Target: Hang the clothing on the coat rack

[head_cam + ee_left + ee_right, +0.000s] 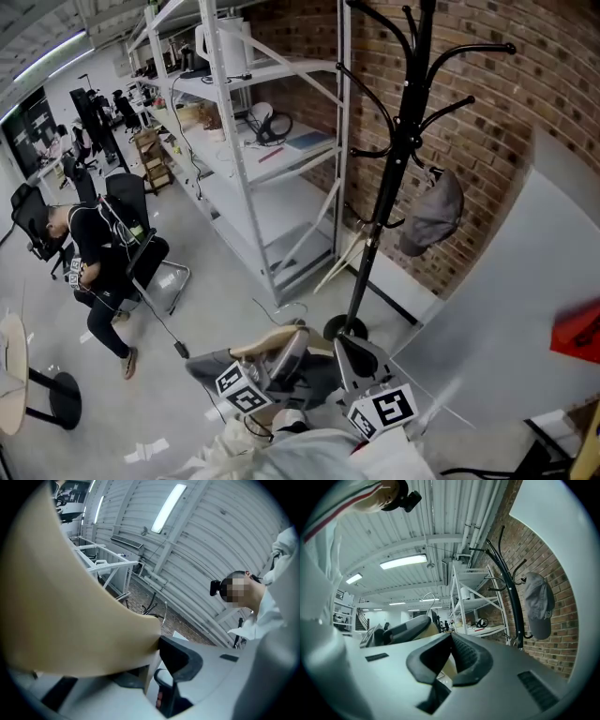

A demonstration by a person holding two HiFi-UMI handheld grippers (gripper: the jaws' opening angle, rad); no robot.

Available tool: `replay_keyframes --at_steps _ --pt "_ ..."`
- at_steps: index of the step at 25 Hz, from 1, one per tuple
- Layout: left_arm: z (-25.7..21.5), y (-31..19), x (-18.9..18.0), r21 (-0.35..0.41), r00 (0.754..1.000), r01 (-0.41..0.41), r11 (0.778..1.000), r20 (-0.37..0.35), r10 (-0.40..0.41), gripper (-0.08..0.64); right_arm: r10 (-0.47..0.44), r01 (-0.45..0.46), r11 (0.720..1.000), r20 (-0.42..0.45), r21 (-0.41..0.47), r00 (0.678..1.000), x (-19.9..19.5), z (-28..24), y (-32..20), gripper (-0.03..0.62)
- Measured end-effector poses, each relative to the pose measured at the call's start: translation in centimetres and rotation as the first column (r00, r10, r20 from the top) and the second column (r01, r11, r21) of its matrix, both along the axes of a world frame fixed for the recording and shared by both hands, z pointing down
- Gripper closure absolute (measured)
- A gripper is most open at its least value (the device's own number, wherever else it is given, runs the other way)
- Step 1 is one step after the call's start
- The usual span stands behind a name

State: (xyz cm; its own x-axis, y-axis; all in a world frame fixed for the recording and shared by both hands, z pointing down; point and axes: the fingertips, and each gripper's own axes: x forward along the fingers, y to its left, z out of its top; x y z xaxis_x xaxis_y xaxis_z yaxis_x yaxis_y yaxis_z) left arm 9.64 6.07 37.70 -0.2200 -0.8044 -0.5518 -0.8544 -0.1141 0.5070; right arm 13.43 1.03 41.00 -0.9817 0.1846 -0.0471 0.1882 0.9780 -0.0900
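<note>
A black coat rack [394,141] stands against the brick wall. A grey cap [433,214] hangs on one of its low hooks. The rack [511,602] and cap [539,604] also show in the right gripper view. Low in the head view, my left gripper [291,342] is shut on a beige clothing item [267,342]. That item fills the left of the left gripper view [70,611] and hides one jaw of the left gripper [157,644]. My right gripper [345,345] sits beside it, near the rack's base. Its jaws [451,637] meet at the tips with a pale beige strip between them.
White metal shelving [272,141] stands left of the rack. A person sits on a chair [103,253] further left, by a round table [11,370]. A large grey panel [525,281] rises on the right with a red object [579,333] at its edge.
</note>
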Motion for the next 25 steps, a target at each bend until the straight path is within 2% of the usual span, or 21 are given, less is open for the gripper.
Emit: replay_keyframes --at_steps 6,17,25 --pt "0.3 1.3 -4.6 -0.006 0.999 -0.034 0.999 -0.002 0.034 0.459 0.048 -0.048 0.999 -0.010 0.000 0.999 -4.2 0.3 1.3 0.568" --pt "0.2 1.7 -9.7 -0.022 0.994 -0.109 0.994 0.004 0.110 0.459 0.190 -0.191 0.982 -0.062 -0.012 0.980 -7.9 1.1 0.6 0.568" --pt "0.5 1.0 -12.8 -0.003 0.991 -0.133 0.991 -0.016 0.133 0.459 0.202 -0.202 0.979 -0.067 0.002 0.977 -11.3 1.2 -0.3 0.568"
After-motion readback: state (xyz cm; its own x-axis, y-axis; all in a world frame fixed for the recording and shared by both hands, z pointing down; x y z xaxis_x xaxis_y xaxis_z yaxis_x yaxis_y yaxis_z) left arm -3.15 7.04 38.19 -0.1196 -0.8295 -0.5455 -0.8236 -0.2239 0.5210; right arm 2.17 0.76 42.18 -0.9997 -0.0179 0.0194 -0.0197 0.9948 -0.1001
